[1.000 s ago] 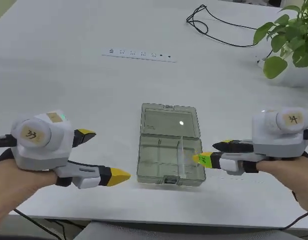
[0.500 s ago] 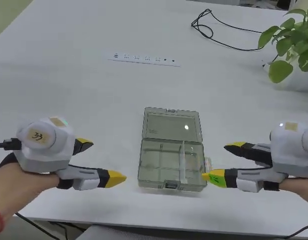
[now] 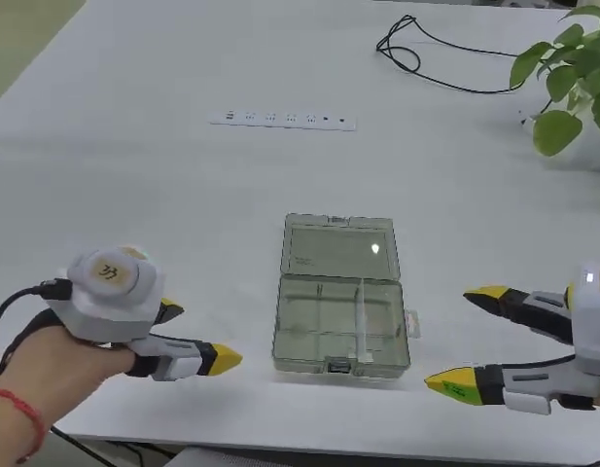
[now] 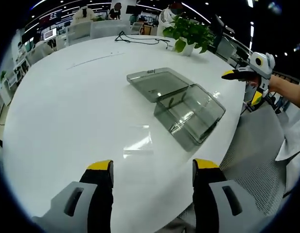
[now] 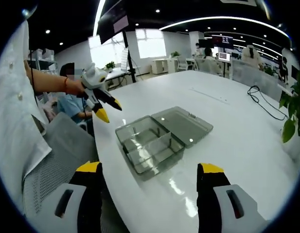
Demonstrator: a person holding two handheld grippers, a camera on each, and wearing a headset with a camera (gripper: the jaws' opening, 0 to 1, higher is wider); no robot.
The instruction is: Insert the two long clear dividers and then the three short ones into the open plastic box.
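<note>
The clear grey plastic box [image 3: 340,331] sits near the table's front edge, its lid [image 3: 338,248] lying open flat behind it. A clear divider [image 3: 361,316] stands inside, running front to back, and fainter partitions cross it. My left gripper [image 3: 199,336] hovers open left of the box with nothing between its fingers. My right gripper [image 3: 462,339] hovers open to the box's right, apart from it. The left gripper view has the box [image 4: 193,111] ahead of the open left gripper [image 4: 152,165], with a faint clear strip or glare [image 4: 138,143] on the table between. The right gripper view shows the box [image 5: 150,143].
A white power strip [image 3: 283,120] lies far back on the white table [image 3: 134,195]. A black cable [image 3: 426,58] and a potted plant [image 3: 567,68] are at the back right. The table's front edge runs just below both grippers.
My right gripper has pulled away from the box's right side, out to the right and nearer the front edge. The left gripper dropped slightly. The head camera shifted too.
</note>
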